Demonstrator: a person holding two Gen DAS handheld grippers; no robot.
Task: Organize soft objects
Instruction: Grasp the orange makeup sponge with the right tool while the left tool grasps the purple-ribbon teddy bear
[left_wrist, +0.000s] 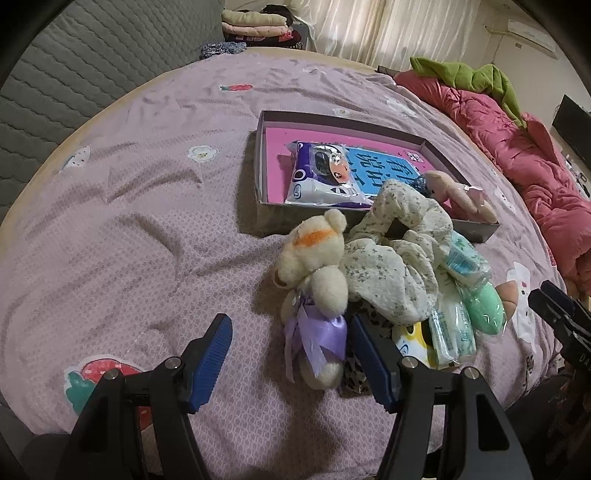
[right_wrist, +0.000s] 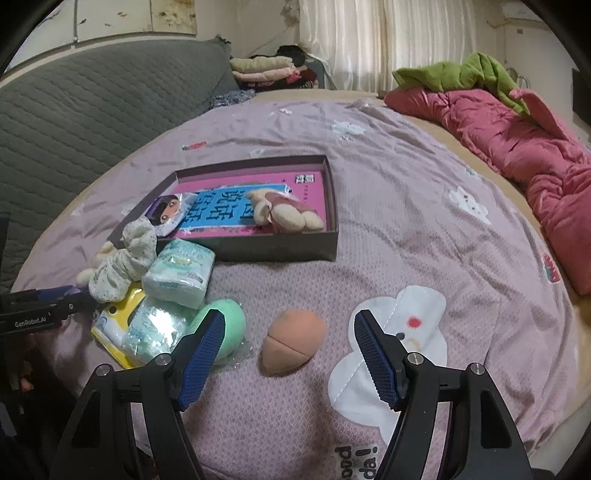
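Note:
A cream teddy bear with a purple ribbon lies on the bed, its lower body between the wide-apart blue pads of my left gripper, which is open and not pressing it. Beside it are a floral cloth, tissue packs and a green sponge. An orange sponge lies on the sheet between the pads of my open right gripper. The shallow box holds a tissue pack and a pink plush.
A pink quilt with a green garment lies along the right side of the bed. A grey quilted headboard stands at the left, with folded clothes behind. The purple sheet spreads left of the pile.

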